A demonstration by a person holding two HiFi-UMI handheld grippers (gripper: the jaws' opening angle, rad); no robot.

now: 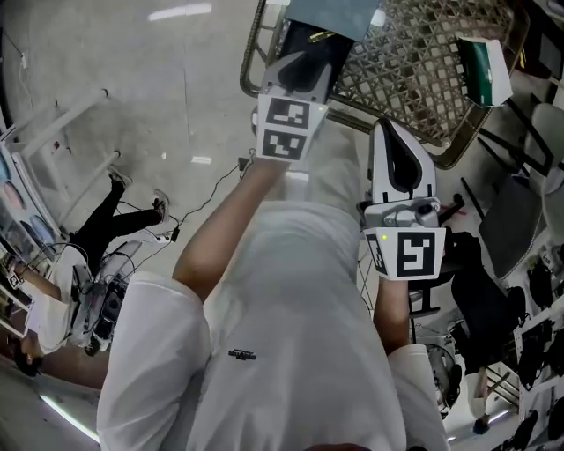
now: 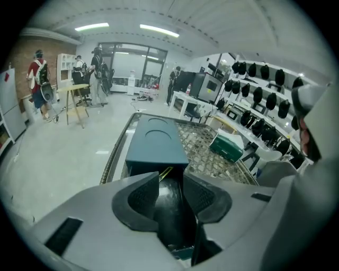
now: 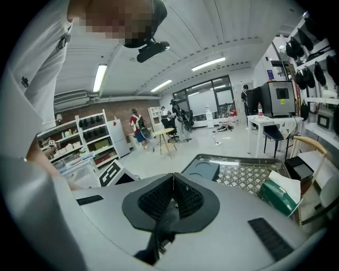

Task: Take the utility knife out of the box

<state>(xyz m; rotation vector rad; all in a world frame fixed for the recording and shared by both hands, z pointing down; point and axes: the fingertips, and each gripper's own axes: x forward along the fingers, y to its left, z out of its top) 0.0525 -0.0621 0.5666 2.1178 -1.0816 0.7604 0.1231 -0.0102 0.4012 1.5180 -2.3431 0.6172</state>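
Note:
A teal box [image 2: 156,140] lies on a wire-mesh table [image 2: 206,153], its open end toward me. A glossy black thing [image 2: 168,211] with a thin yellow strip [image 2: 165,172] shows at that opening. My left gripper [image 2: 170,182] is open right at the box's mouth, and the black thing shows through the gap; I cannot tell whether the pads touch it. In the head view the left gripper [image 1: 304,66] sits at the near end of the box [image 1: 330,13]. My right gripper [image 1: 389,132] hangs short of the table, shut with nothing in it [image 3: 172,182].
A green and white carton [image 2: 226,146] lies further right on the mesh, also in the head view [image 1: 483,66]. The table has a raised rim [image 1: 251,44]. Cables [image 1: 198,207] and a person [image 1: 79,255] are on the floor to the left. Chairs crowd the right.

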